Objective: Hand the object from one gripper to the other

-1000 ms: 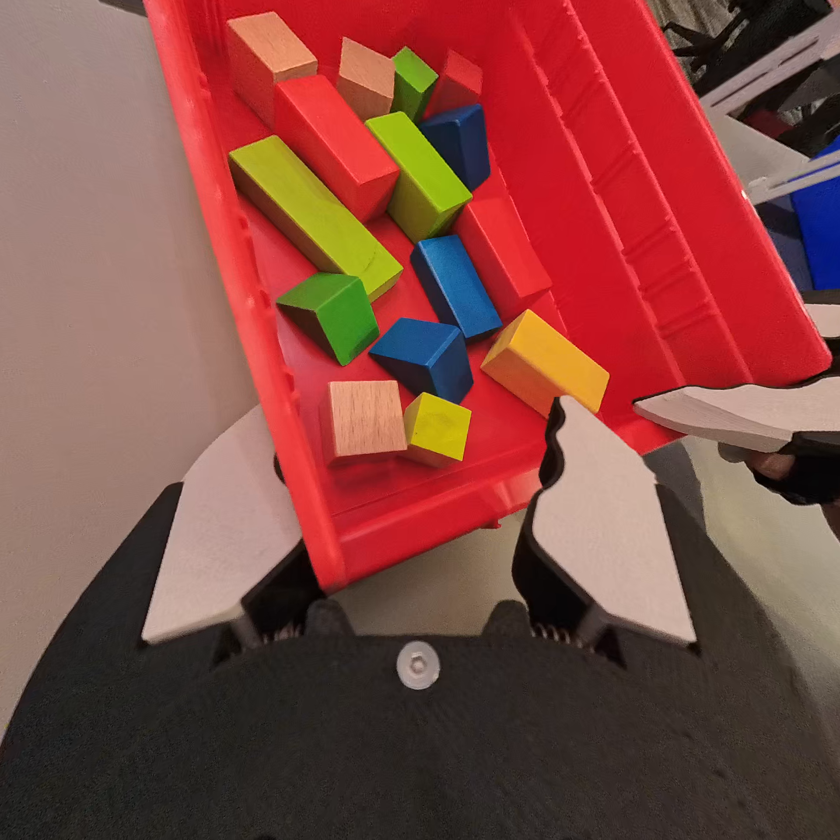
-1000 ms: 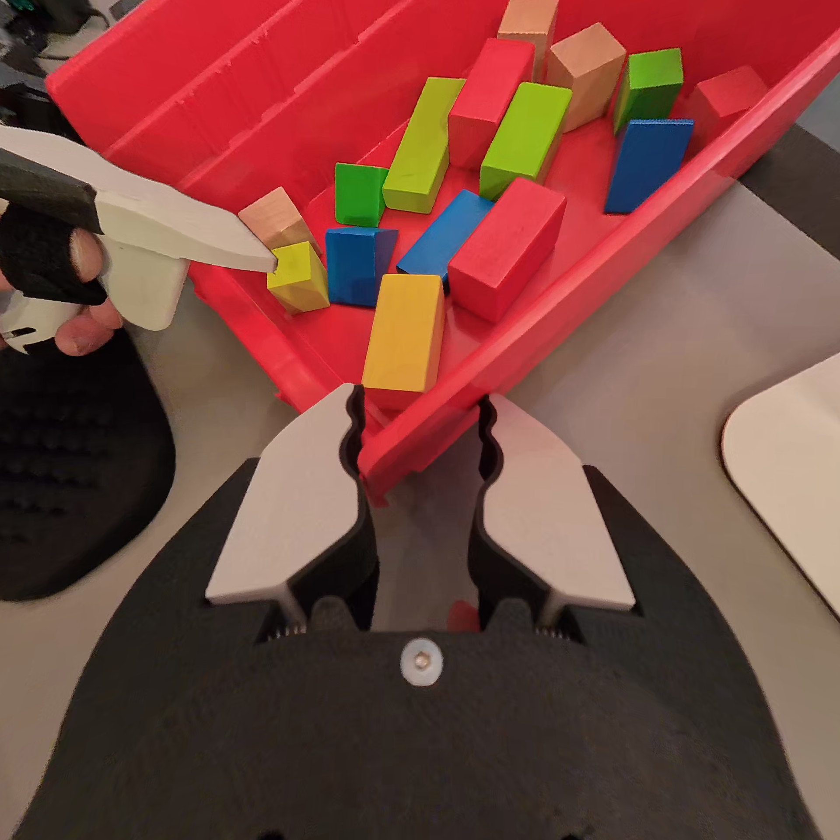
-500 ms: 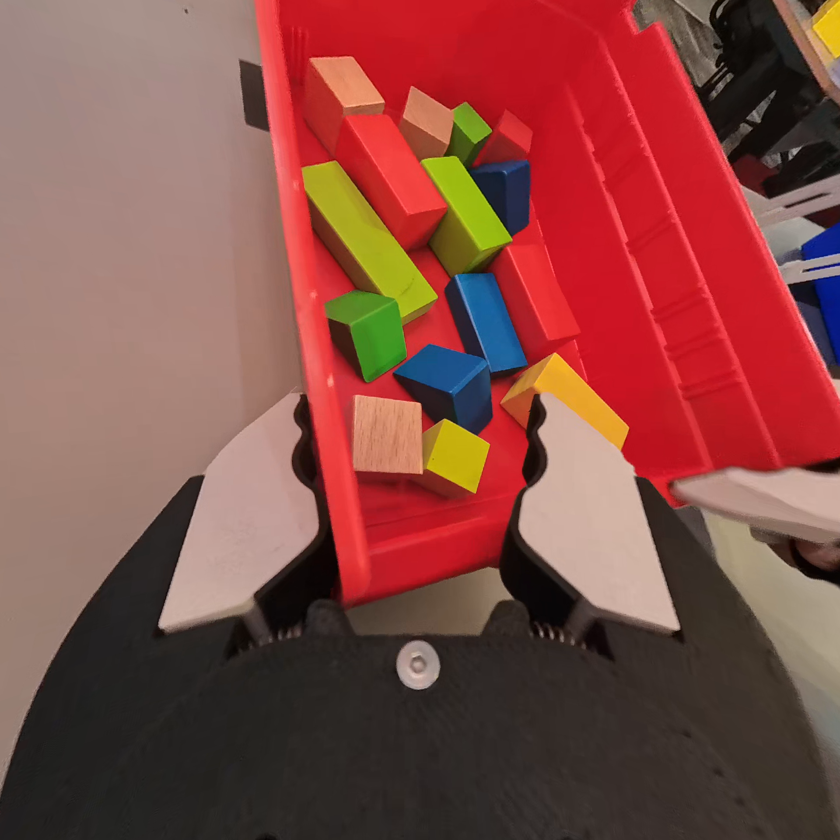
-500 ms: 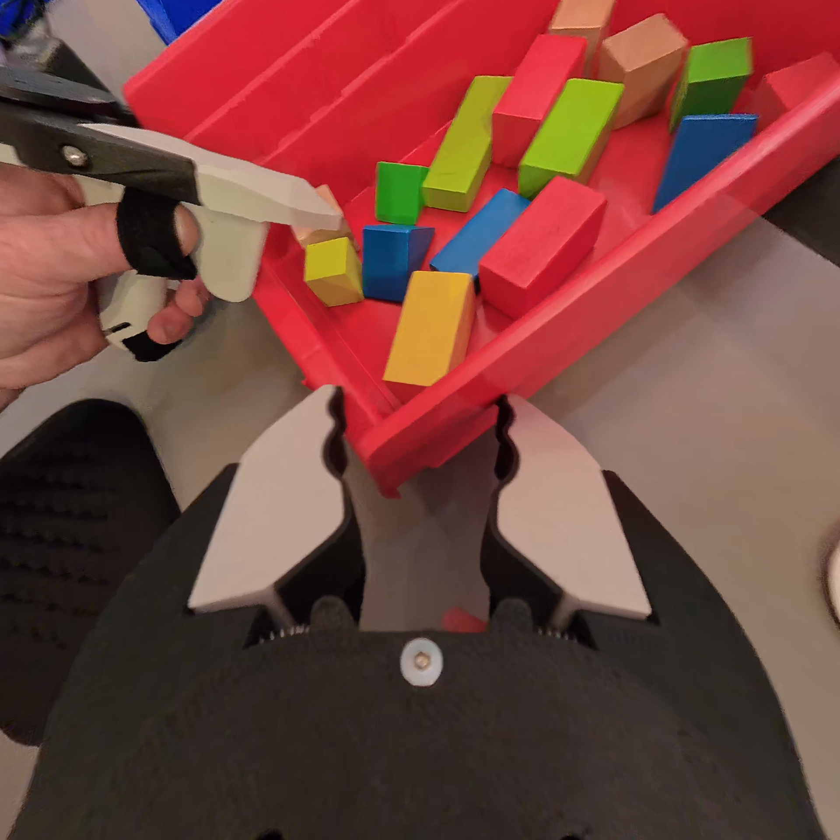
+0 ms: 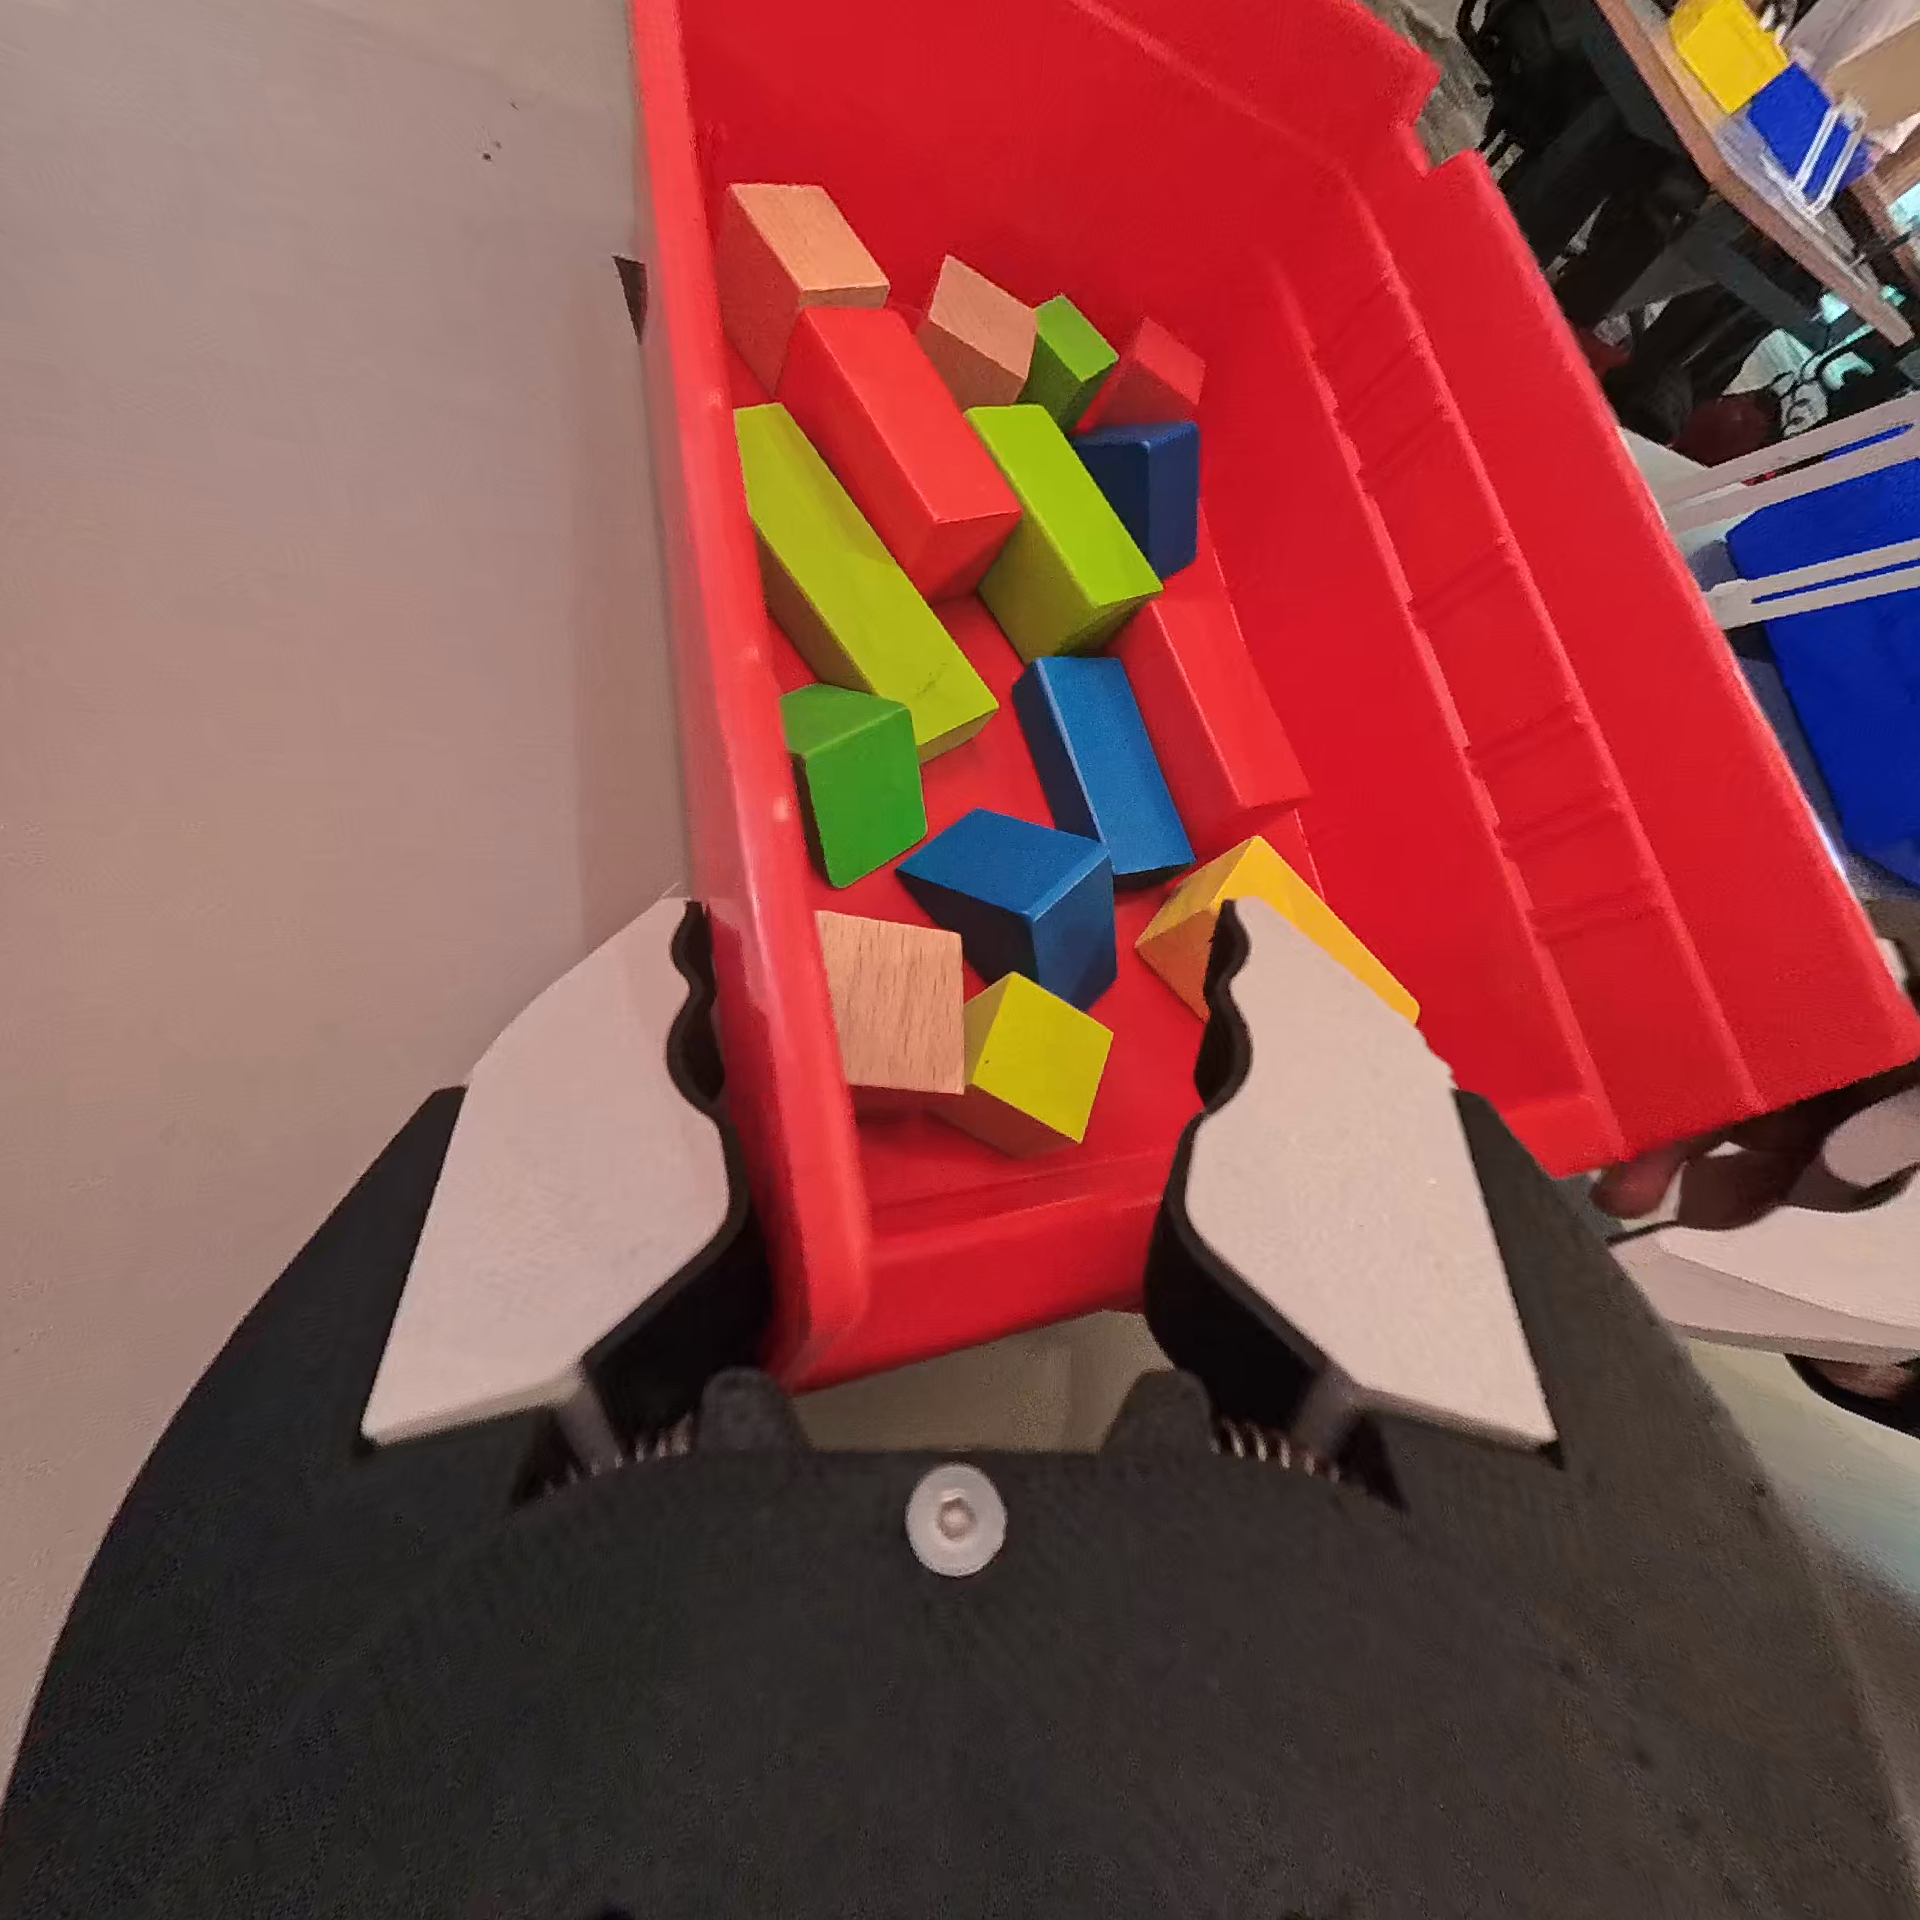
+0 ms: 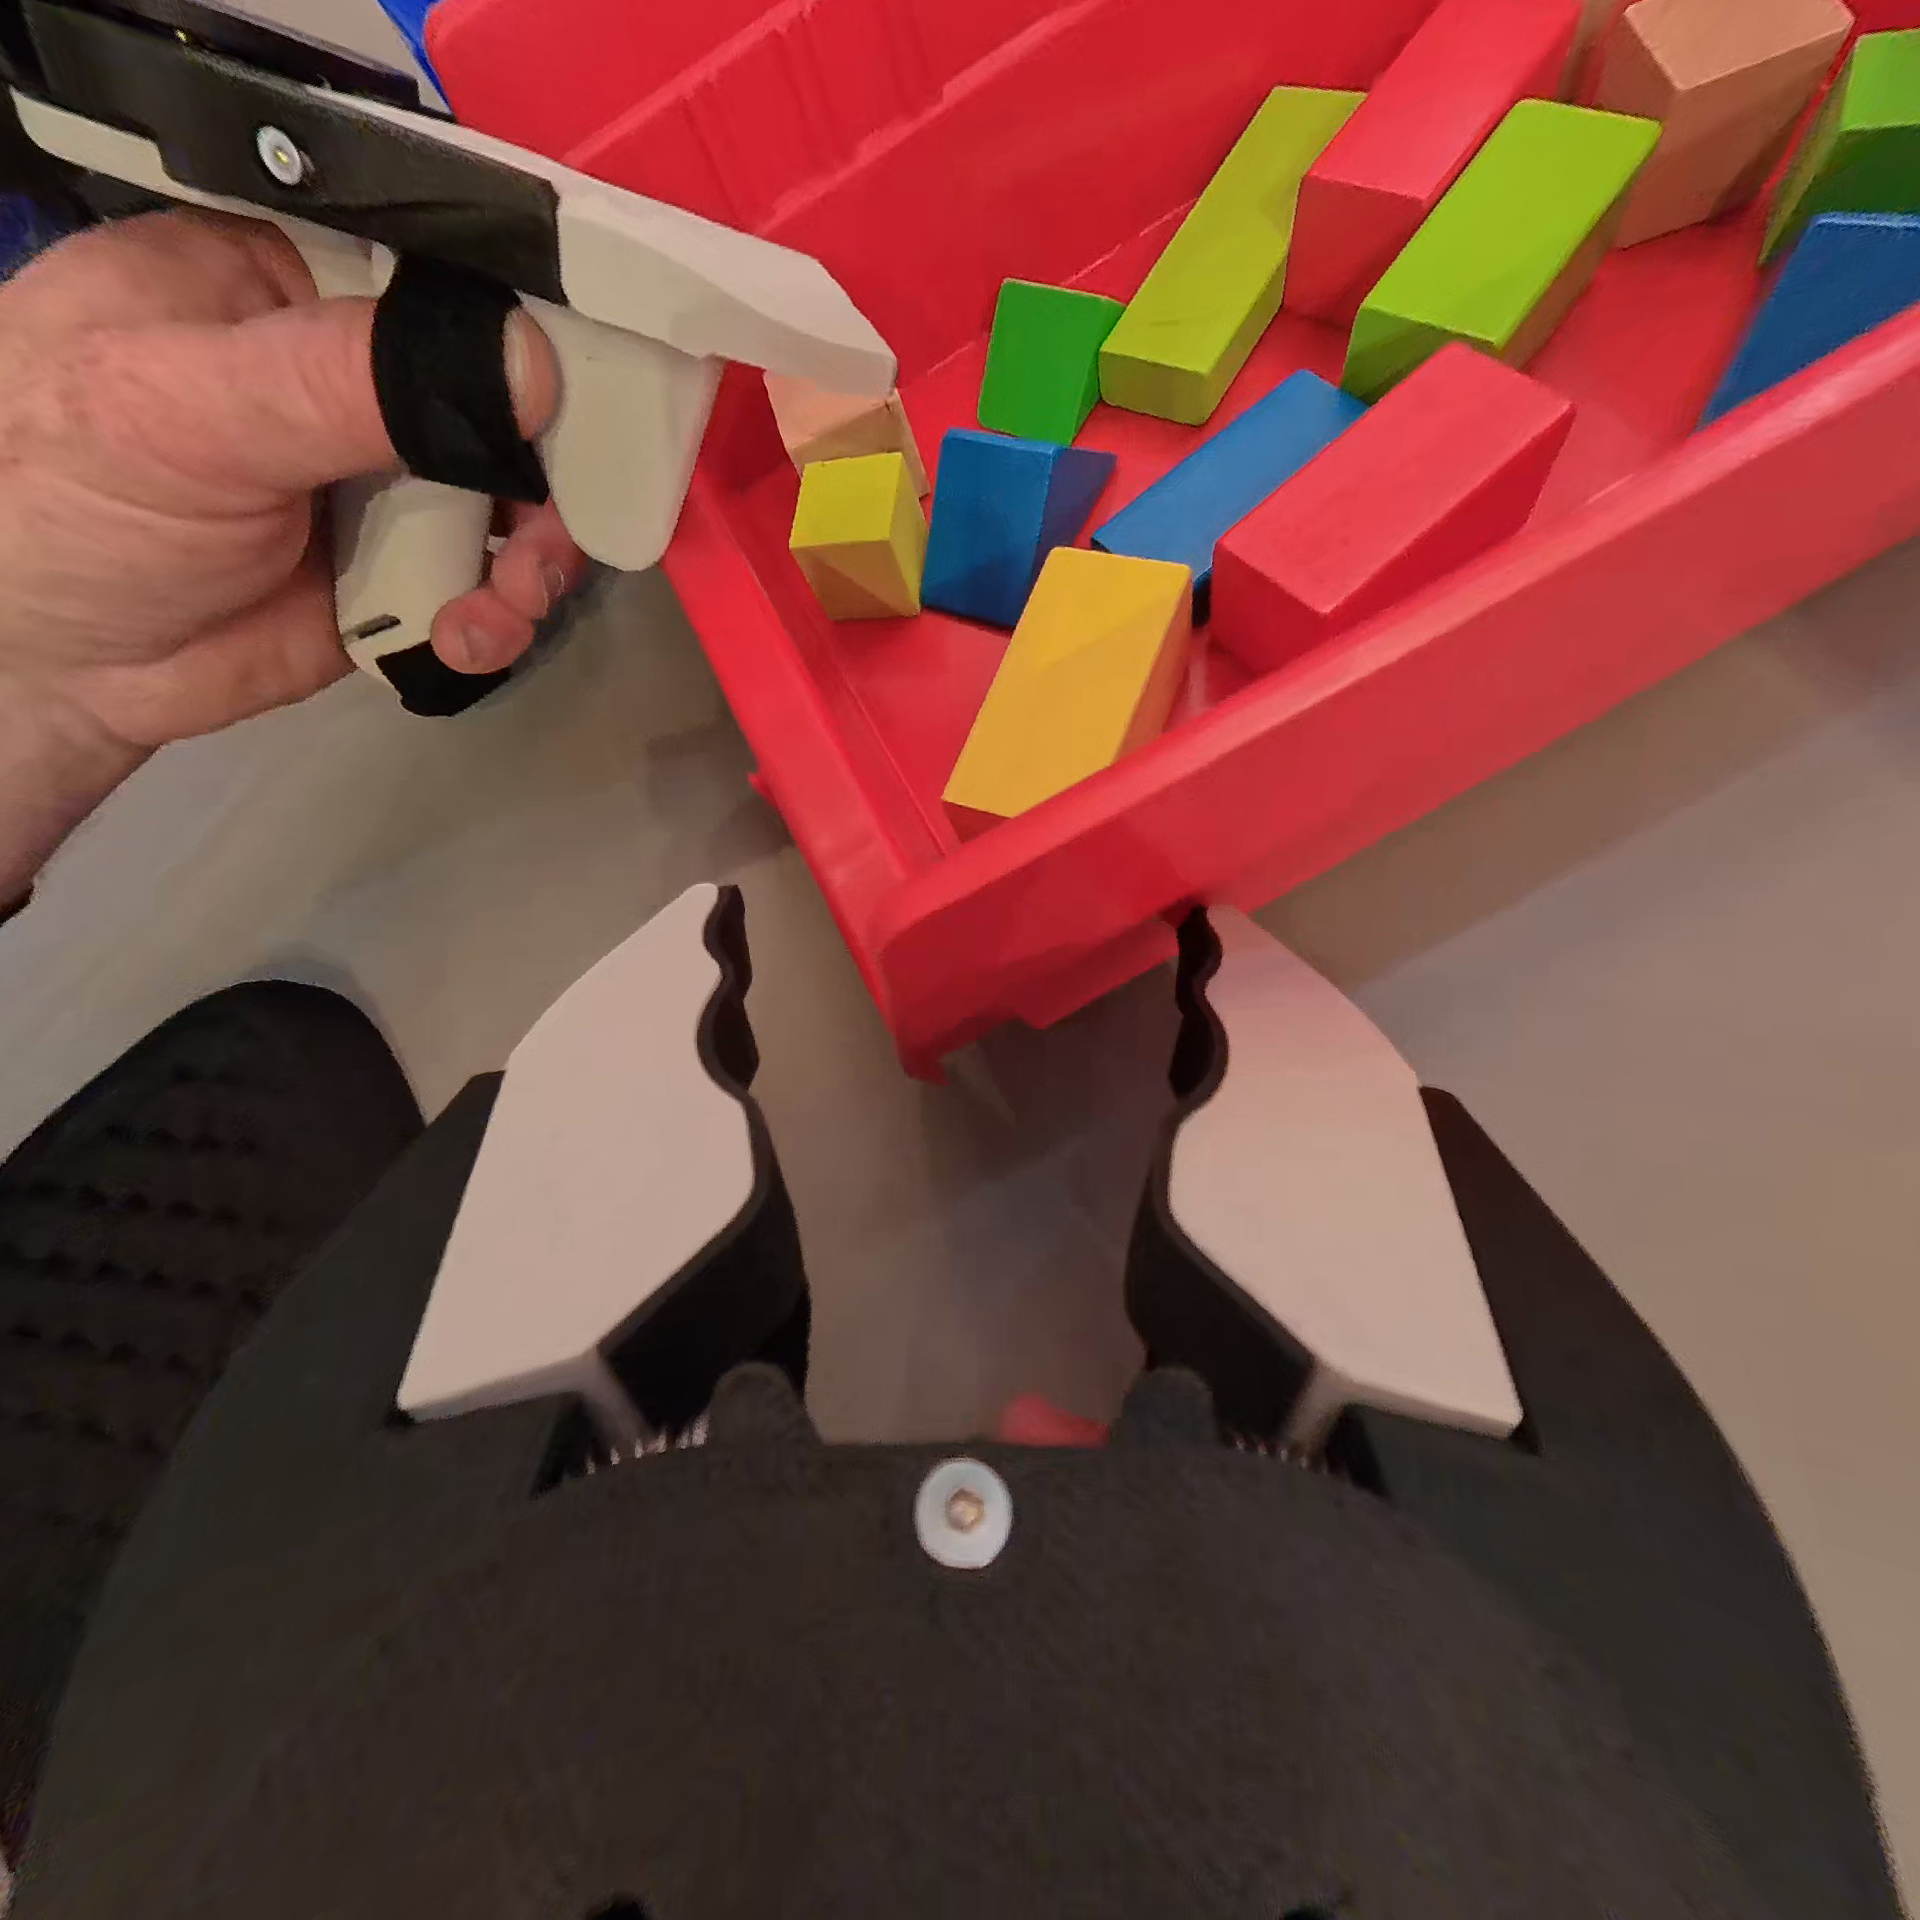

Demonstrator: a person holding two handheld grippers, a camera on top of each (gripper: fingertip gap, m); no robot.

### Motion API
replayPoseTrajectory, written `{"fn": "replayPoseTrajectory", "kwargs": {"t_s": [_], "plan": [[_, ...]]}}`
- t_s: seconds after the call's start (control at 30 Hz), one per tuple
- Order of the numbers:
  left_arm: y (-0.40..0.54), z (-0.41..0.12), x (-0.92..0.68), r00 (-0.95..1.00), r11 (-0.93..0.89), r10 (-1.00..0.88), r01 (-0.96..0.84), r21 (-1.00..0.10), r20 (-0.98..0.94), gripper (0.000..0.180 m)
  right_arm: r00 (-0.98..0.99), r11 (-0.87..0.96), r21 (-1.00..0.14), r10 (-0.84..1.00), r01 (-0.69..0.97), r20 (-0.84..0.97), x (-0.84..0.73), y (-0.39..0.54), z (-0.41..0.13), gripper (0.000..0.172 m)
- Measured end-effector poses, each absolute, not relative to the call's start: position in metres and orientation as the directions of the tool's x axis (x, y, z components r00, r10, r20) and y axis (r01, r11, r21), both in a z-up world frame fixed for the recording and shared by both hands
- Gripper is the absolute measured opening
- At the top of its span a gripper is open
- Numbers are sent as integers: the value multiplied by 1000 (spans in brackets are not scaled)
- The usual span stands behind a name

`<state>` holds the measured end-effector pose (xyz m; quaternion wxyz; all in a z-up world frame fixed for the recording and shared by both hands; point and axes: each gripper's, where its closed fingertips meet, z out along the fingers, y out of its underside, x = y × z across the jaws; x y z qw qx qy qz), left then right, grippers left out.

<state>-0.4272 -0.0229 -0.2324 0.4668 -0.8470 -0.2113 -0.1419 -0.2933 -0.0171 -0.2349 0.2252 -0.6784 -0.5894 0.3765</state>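
Observation:
A red plastic bin [image 5: 727, 727] holds several coloured wooden blocks, among them a yellow block [image 5: 1320, 935], a plain wood cube [image 5: 899, 1003] and a yellow-green cube [image 5: 1034, 1049]. My left gripper [image 5: 961, 914] is shut on the bin at one near corner. Its left pad lies against the outside of the long wall, and its right finger [image 5: 1320, 1143] reaches over the end wall beside the yellow block. In the right wrist view the bin [image 6: 1455, 727] shows that finger [image 6: 727, 312] over the rim. My right gripper [image 6: 961, 904] is open, its fingers on either side of the other corner.
The bin is over a grey table [image 6: 1558, 1143]. A black textured pad [image 6: 156, 1195] lies at the lower left. A hand [image 6: 156, 416] holds the left gripper. Blue bins [image 5: 1849, 644] and shelving stand beyond the table at the right.
My right gripper's jaws have opened off the bin's corner and drawn back a little. My left gripper closed somewhat around its corner, and the bin has since stayed fixed in it.

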Motion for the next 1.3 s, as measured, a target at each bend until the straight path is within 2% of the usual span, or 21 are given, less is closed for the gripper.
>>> {"fn": "replayPoseTrajectory", "kwargs": {"t_s": [0.07, 0.17, 0.33, 0.4, 0.47, 0.6, 0.67, 0.73, 0.8, 0.87, 0.93, 1.0, 1.1, 1.3], "plan": [[-25, -233, -427, 865, -461, 213, 499, -734, 454, 91, 11, -234, -743, 956, 627, -293, -293, -15, -232, 75], [-34, -232, -432, 861, -434, 249, 509, -743, 444, 105, -23, -292, -730, 921, 617, -389, -286, -14, -218, 75], [-55, -206, -424, 863, -319, 265, 500, -805, 430, 103, -81, -188, -770, 952, 609, -296, -249, -6, -189, 76], [-61, -200, -409, 878, -324, 263, 472, -820, 401, 108, -111, -137, -793, 962, 593, -249, -232, 1, -175, 76], [-66, -199, -387, 902, -371, 234, 428, -824, 363, 103, -147, -79, -818, 970, 569, -196, -214, 9, -163, 74], [-82, -191, -370, 927, -368, 290, 337, -867, 237, 104, -163, -25, -850, 978, 527, -129, -182, 31, -153, 69], [-91, -177, -367, 926, -328, 321, 305, -894, 198, 99, -152, -31, -863, 981, 504, -123, -168, 43, -154, 67], [-89, -168, -350, 931, -312, 287, 315, -896, 227, 90, -176, -84, -863, 965, 498, -196, -163, 42, -158, 59], [-84, -177, -347, 929, -354, 307, 312, -882, 206, 99, -205, -121, -855, 945, 505, -255, -174, 31, -168, 65], [-77, -185, -358, 918, -341, 337, 326, -882, 209, 103, -216, -94, -838, 945, 538, -245, -195, 19, -183, 67], [-69, -186, -359, 897, -286, 319, 400, -871, 307, 105, -269, -71, -837, 929, 542, -252, -217, -1, -190, 69], [-66, -191, -362, 896, -294, 323, 400, -868, 303, 104, -275, -59, -822, 926, 566, -257, -234, -14, -198, 71], [-63, -192, -371, 896, -290, 342, 388, -875, 284, 115, -263, -25, -810, 939, 586, -220, -248, -19, -204, 75], [-66, -190, -394, 887, -263, 321, 421, -868, 333, 112, -285, -10, -794, 931, 607, -230, -257, -31, -206, 78]]}}
